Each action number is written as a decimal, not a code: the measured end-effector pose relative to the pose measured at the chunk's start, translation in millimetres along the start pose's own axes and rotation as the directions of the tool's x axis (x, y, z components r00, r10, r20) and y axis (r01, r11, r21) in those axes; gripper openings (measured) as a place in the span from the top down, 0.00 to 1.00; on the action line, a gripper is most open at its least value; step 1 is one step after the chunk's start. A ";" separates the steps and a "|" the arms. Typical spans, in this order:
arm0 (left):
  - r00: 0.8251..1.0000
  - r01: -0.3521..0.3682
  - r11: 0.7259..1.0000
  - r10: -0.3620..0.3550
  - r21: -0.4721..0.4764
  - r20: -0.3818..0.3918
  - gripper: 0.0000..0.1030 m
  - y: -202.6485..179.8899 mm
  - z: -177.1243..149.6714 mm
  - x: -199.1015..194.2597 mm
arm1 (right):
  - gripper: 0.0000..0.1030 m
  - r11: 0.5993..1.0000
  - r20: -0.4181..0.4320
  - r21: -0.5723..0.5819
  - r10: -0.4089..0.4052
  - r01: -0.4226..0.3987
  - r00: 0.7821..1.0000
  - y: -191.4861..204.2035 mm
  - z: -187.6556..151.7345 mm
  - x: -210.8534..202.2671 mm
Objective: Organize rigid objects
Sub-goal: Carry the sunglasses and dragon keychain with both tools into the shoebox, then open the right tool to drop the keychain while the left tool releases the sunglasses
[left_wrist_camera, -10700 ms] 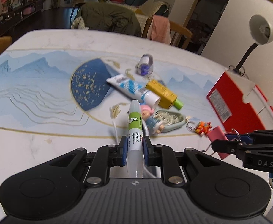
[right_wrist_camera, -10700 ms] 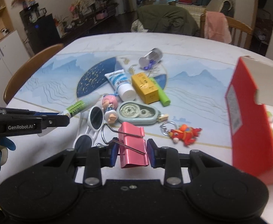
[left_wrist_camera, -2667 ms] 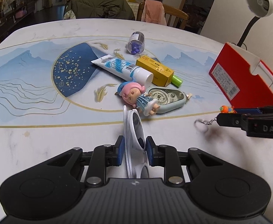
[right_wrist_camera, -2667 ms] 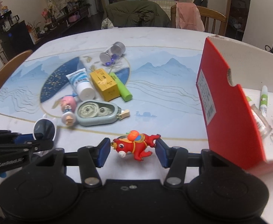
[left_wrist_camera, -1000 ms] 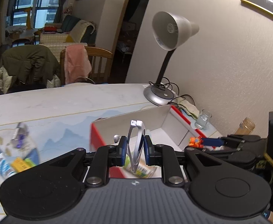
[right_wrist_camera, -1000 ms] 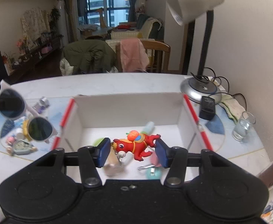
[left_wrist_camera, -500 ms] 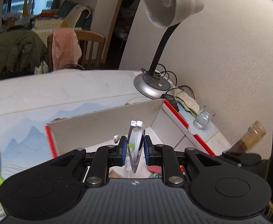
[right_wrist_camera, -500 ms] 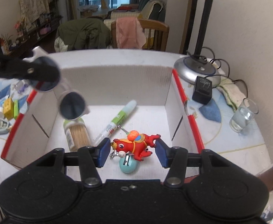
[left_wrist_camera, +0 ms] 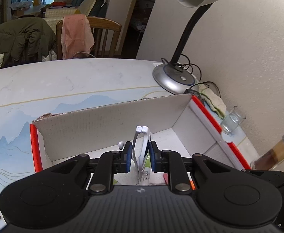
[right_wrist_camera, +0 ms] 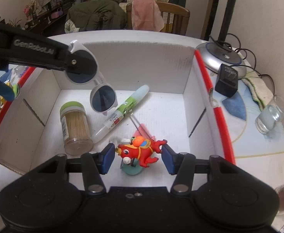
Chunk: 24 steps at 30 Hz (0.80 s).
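The white sunglasses (right_wrist_camera: 95, 85) hung over the red-edged cardboard box (right_wrist_camera: 134, 66), one lens clamped between the blue pads of the left gripper (left_wrist_camera: 140, 154), whose arm read "GenRobot.AI". The right gripper (right_wrist_camera: 138, 156) stood wider, a red toy keychain (right_wrist_camera: 141, 151) spanning the gap; its nose and tail seemed to touch both pads, though contact was hard to confirm. Below the grippers, on the box floor, lay a toothpick jar (right_wrist_camera: 75, 125), a green-labelled pen (right_wrist_camera: 122, 110) and a teal round item (right_wrist_camera: 132, 169). To the right, outside the box, stood a lamp base (right_wrist_camera: 221, 58), a black adapter (right_wrist_camera: 227, 80) and a glass (right_wrist_camera: 270, 118).
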<state>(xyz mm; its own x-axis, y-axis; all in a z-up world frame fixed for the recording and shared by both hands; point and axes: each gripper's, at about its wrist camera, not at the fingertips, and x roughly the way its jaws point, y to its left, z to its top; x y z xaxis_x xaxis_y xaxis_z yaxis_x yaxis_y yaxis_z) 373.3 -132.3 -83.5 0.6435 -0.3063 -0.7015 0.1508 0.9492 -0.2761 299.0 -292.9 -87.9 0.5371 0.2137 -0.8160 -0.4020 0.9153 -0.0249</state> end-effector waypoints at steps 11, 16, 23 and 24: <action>0.996 -0.044 0.999 0.042 -0.030 -0.076 0.83 12.5 -3.1 11.3 | 0.49 1.000 -0.029 0.012 0.020 -0.020 0.999 -2.3 0.8 11.8; 0.985 -0.082 0.996 0.077 -0.026 -0.155 0.81 18.6 -2.7 11.5 | 0.48 0.999 -0.033 0.025 0.030 -0.029 0.999 -2.4 -1.2 12.5; 0.971 -0.085 0.995 0.072 -0.051 -0.226 0.80 24.3 -8.8 12.6 | 0.48 0.998 -0.009 0.043 0.037 -0.037 0.999 -3.5 -3.9 3.0; 0.969 -0.086 0.995 0.074 -0.041 -0.235 0.80 22.6 -10.8 13.0 | 0.48 0.998 -0.001 0.048 0.040 -0.040 0.999 -4.1 -4.4 0.8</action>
<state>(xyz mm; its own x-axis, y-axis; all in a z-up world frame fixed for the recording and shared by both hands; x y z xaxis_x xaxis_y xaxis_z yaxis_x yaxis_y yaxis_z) 377.0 -115.6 -106.0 0.4582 -0.2434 -0.8548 0.0638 0.9683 -0.2415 297.8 -297.9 -90.9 0.5198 0.2494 -0.8171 -0.3868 0.9215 0.0351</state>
